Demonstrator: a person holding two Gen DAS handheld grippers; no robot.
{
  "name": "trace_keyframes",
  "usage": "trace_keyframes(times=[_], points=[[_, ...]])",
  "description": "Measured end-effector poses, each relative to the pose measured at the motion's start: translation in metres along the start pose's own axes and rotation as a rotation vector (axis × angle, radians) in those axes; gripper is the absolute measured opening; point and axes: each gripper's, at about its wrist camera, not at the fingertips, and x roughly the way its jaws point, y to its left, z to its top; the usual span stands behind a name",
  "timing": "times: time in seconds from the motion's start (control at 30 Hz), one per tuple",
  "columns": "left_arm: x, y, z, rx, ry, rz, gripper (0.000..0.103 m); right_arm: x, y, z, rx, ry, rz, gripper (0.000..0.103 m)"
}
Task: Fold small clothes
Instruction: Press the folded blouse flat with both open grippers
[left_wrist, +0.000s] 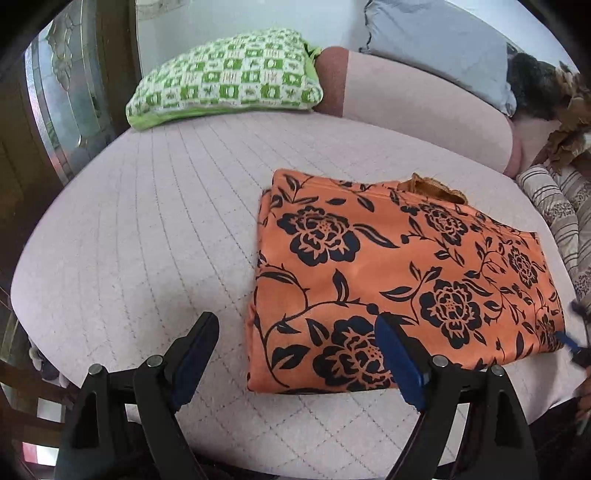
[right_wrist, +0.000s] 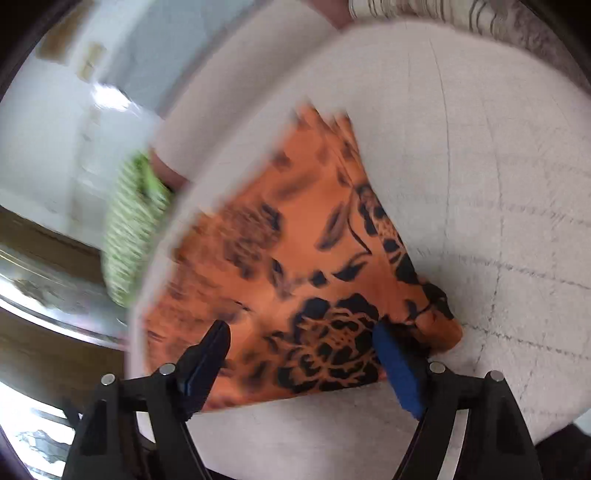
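- Blur smears the right wrist view, so the cloth's (right_wrist: 295, 266) black flowers run to streaks there, and the green pillow (right_wrist: 136, 225) reads only as a striped blob past the bed's edge.
- Part of the cloth's near edge is hidden behind the blue-padded right finger (left_wrist: 400, 362) of the left gripper (left_wrist: 295, 350) in the left wrist view.
- Right gripper (left_wrist: 576, 332) shows in the left view only as a blurred blue tip at the frame's right rim, by the cloth's right corner.
- Orange cloth (left_wrist: 399, 280) lies folded into a flat rectangle on the pink quilted bed (left_wrist: 147, 221), right of centre, well apart from the green pillow (left_wrist: 229, 77) at the back.
- Its long axis runs from the near left corner towards the far right; a brown frilled scrap (left_wrist: 432, 186) peeks out at its far edge, what it is cannot be told.
- Left gripper hovers at the cloth's near left corner, jaws wide, nothing between them.
- Right gripper (right_wrist: 301, 354) stands wide over the cloth's corner; its pads do not pinch the fabric.
- Striped bedding (left_wrist: 557, 210) is cut off at the right rim.
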Motion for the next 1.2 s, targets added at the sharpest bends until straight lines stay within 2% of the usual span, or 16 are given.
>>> trace_keyframes(times=[0.07, 0.13, 0.2, 0.23, 0.3, 0.43, 0.47, 0.53, 0.63, 0.7, 0.73, 0.8, 0.97, 1.07, 1.13, 1.2], points=[[-0.002, -0.001, 0.001, 0.000, -0.007, 0.010, 0.087, -0.018, 0.023, -0.002, -0.089, -0.060, 0.045, 0.086], [-0.001, -0.002, 0.002, -0.016, 0.000, 0.003, 0.087, -0.017, 0.035, -0.003, -0.145, -0.063, 0.052, 0.090], [-0.002, -0.005, 0.002, -0.019, 0.006, -0.001, 0.087, 0.002, 0.020, -0.001, -0.131, -0.028, -0.022, 0.090], [-0.004, -0.008, 0.002, -0.006, 0.003, -0.002, 0.087, 0.021, 0.002, -0.002, -0.067, 0.040, -0.093, 0.089], [-0.006, -0.010, 0.001, 0.019, -0.007, 0.010, 0.087, 0.003, 0.001, -0.006, -0.074, -0.028, -0.052, 0.088], [-0.001, -0.010, 0.002, 0.008, 0.010, 0.020, 0.087, -0.022, 0.032, -0.007, -0.206, -0.121, 0.006, 0.089], [-0.001, -0.011, 0.002, 0.006, 0.013, 0.020, 0.087, -0.016, 0.029, -0.007, -0.208, -0.105, -0.011, 0.090], [-0.001, -0.013, 0.002, 0.014, 0.010, 0.019, 0.087, 0.008, 0.005, -0.007, -0.121, 0.010, -0.093, 0.089], [-0.004, -0.015, 0.001, 0.022, -0.005, 0.030, 0.087, -0.012, 0.020, -0.009, -0.176, -0.087, -0.016, 0.089], [-0.002, -0.015, 0.001, 0.017, -0.002, 0.024, 0.087, -0.019, 0.027, -0.012, -0.226, -0.144, -0.023, 0.089], [-0.001, -0.016, 0.001, 0.015, 0.004, 0.023, 0.087, -0.017, 0.025, -0.011, -0.224, -0.133, -0.043, 0.089], [0.000, -0.017, 0.000, 0.016, 0.009, 0.018, 0.087, 0.008, 0.005, -0.011, -0.138, -0.017, -0.093, 0.090], [0.001, -0.017, -0.001, 0.023, 0.007, 0.019, 0.087, -0.016, 0.022, -0.009, -0.210, -0.129, -0.066, 0.090], [0.002, -0.016, -0.001, 0.016, 0.015, 0.014, 0.087, 0.005, 0.002, -0.008, -0.139, -0.030, -0.111, 0.089], [0.000, -0.016, -0.001, 0.020, 0.005, 0.017, 0.087, -0.010, 0.008, -0.003, -0.155, -0.068, -0.099, 0.089], [0.000, -0.017, 0.000, 0.019, 0.003, 0.013, 0.087, -0.028, 0.020, -0.005, -0.195, -0.146, -0.080, 0.089]])
